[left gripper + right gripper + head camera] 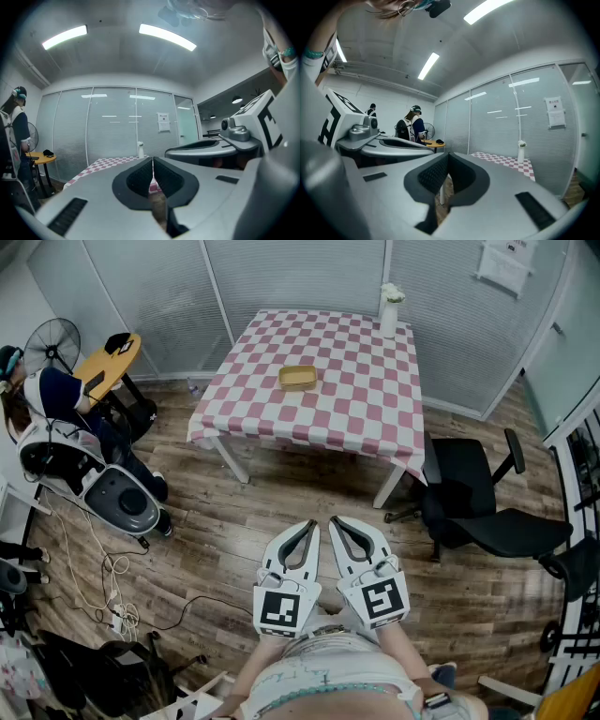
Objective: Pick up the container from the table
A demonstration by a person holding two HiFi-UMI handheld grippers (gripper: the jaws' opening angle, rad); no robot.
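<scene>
1. The container (297, 378), a shallow tan tray, sits on the red-and-white checked tabletop (361, 390). It lies about midway between the near and far edges and a little towards the left edge. Nothing touches it.
2. A white vase (388, 313) holding pale flowers stands at the far right corner of the tabletop, well apart from the container.
3. The left claw (303, 525) is held level close to the person's body, above the wooden floor (244, 540) and well short of the near edge. In the left gripper view the left claw (153, 162) has its jaws pressed together with nothing between them.
4. The right claw (341, 522) is just beside the left one, equally far from the tabletop. In the right gripper view the right claw (447, 156) also has its pads meeting, and it is empty too.
5. Neither gripper view shows the container; only the checked cloth and the vase appear in the distance.
6. Progress, as I judge it: nothing of the pick-up is done. Remaining are the walk to the near edge, opening a claw, reaching over the cloth, closing on the container's rim and lifting it clear.
7. A black office chair (478, 507) stands off the right near corner, to the side of the straight path.
</scene>
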